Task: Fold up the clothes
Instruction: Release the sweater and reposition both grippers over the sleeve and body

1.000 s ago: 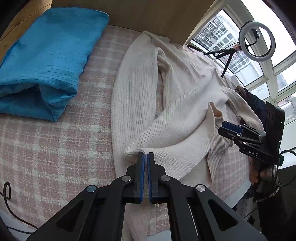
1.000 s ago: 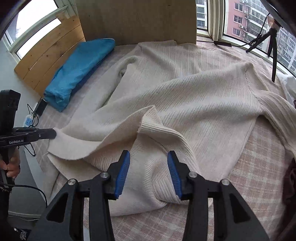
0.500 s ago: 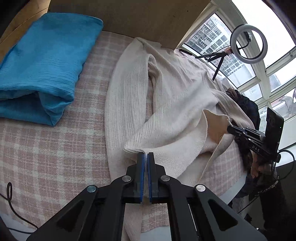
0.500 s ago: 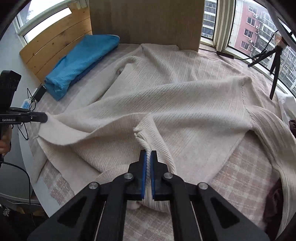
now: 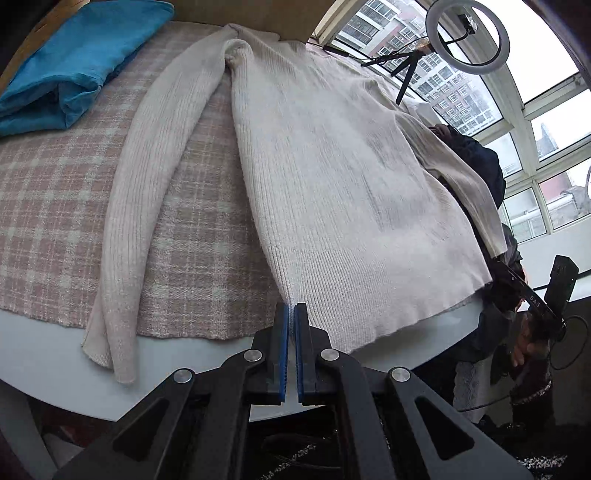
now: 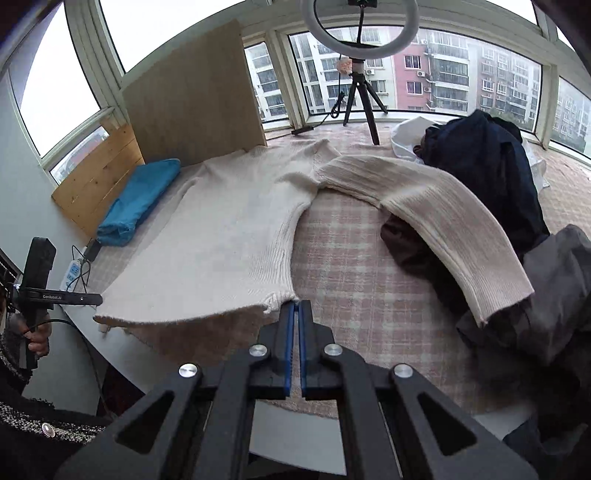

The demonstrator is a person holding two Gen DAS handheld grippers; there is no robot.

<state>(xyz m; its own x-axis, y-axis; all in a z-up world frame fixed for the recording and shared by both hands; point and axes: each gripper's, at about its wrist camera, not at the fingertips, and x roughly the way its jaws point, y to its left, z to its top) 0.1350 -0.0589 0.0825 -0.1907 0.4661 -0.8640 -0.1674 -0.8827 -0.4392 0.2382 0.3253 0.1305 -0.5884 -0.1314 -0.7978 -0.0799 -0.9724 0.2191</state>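
Our cream sweater [image 5: 343, 192], formerly rumpled, now flat on checked cloth [image 5: 55, 206]; our left gripper [image 5: 291, 314] and right gripper [image 6: 295, 310] each clamped on hem corners.

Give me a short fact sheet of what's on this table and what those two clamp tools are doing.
surface: pink checked cloth
main garment: cream sweater, spread flat, sleeves out
left hand-held gripper: shut on the sweater's hem corner
right hand-held gripper: shut on the opposite hem corner
already folded: blue garment, far corner
waiting: dark clothes pile, under one sleeve
background: ring light on tripod
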